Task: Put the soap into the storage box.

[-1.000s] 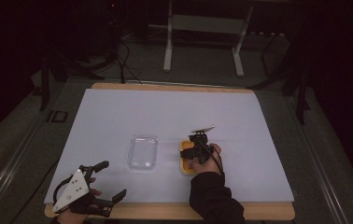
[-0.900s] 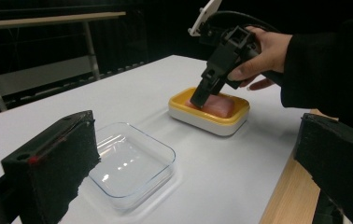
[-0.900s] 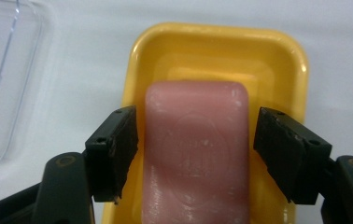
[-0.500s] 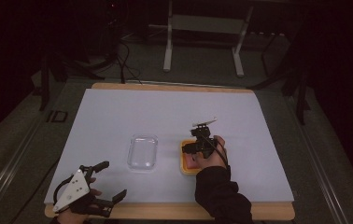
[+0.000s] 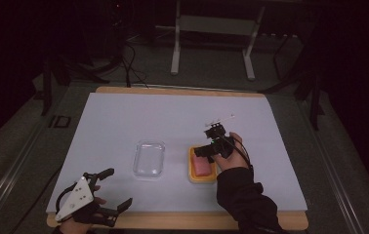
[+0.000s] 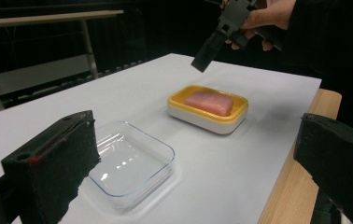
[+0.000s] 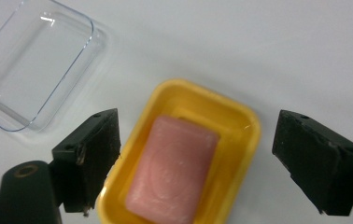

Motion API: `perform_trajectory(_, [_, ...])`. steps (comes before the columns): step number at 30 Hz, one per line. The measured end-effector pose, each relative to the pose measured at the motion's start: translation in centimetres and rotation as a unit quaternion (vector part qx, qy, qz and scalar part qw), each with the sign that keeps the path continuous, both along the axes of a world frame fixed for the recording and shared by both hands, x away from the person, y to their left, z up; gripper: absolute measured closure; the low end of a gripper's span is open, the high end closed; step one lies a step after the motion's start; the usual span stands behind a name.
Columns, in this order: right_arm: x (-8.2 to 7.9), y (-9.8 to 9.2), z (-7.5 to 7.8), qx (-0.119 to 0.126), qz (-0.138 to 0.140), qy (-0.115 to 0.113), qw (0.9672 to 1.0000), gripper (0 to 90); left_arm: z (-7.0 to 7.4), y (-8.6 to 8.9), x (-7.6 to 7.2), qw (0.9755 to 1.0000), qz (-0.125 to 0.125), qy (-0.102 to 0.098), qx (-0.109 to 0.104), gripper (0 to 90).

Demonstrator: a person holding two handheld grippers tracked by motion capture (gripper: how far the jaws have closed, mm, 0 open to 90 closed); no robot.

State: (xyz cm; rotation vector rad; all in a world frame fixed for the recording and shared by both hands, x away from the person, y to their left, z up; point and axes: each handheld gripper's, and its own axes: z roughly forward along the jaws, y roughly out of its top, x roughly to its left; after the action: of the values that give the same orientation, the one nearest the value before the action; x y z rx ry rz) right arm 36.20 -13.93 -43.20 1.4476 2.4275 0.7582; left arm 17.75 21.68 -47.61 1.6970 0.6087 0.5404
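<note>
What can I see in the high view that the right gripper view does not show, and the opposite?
High view alone: the left gripper, open near the table's front edge, the person's right hand, and the floor behind. Right gripper view alone: the moulded oval on the pink soap. Both: the soap, the yellow dish, the clear lid beside it, and the open right gripper above the soap.

No readable text, labels, brands, numbers or signs anywhere.

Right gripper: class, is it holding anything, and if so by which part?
Nothing. The right gripper is open above the pink soap in the yellow dish, touching neither.
</note>
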Motion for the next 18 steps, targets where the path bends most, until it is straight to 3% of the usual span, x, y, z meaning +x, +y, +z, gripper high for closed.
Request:
perform_trajectory(2, [0.0,-0.5,0.1,0.005,0.023,-0.033,0.9992,15.3,0.0,0.0,0.0,1.0000,0.000,0.000,0.001,0.2])
perform_trajectory(4, [0.0,-1.1,0.1,-0.006,0.043,-0.060,0.9973,14.0,0.0,0.0,0.0,1.0000,0.000,0.000,0.002,0.2])
perform_trajectory(7, [0.1,-1.7,0.0,-0.007,0.057,-0.056,0.9968,13.6,0.0,0.0,0.1,1.0000,0.001,0.001,0.005,0.2])
perform_trajectory(12, [0.0,-3.2,0.0,0.011,0.074,-0.054,0.9957,13.1,-0.1,-0.1,0.1,1.0000,0.000,0.002,0.006,0.2])
perform_trajectory(18, [-1.2,-5.8,0.0,0.046,0.108,-0.059,0.9914,13.1,-0.2,-0.2,0.2,0.9999,0.002,0.004,0.009,0.2])
